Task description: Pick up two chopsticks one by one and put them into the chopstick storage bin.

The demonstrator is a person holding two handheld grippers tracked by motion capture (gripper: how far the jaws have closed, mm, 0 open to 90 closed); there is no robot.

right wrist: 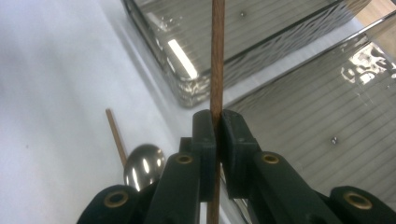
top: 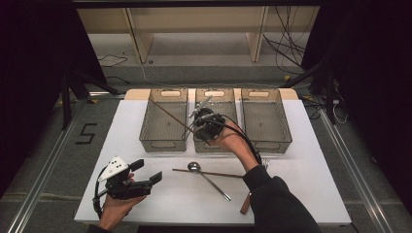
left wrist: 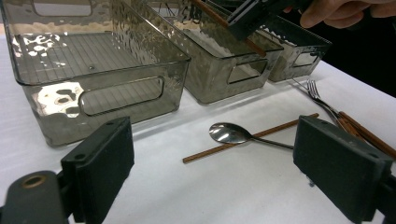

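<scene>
Chopstick, thin brown wood, clamped between the two black jaws of the right gripper; the right gripper view shows the pads pressed on the stick from both sides, the shaft running up past them over the smoky transparent bins. High view places that right gripper above the near part of the middle bin, with the held stick slanting away to the left across the left bin. The third bin stands at the right of the row.

Left gripper rests low at the table's near left corner, jaws wide apart and nothing between them. Its own view confirms this: two black pads well separated, white table top showing in the gap.

Left gripper view adds detail the high view blurs: a steel fork lying beside more brown chopsticks at the far right. A second wooden chopstick lies flat on the table with a shiny steel spoon resting across it, near the bins' front. Right gripper view catches that spoon's bowl and the stick's end below the jaws.
</scene>
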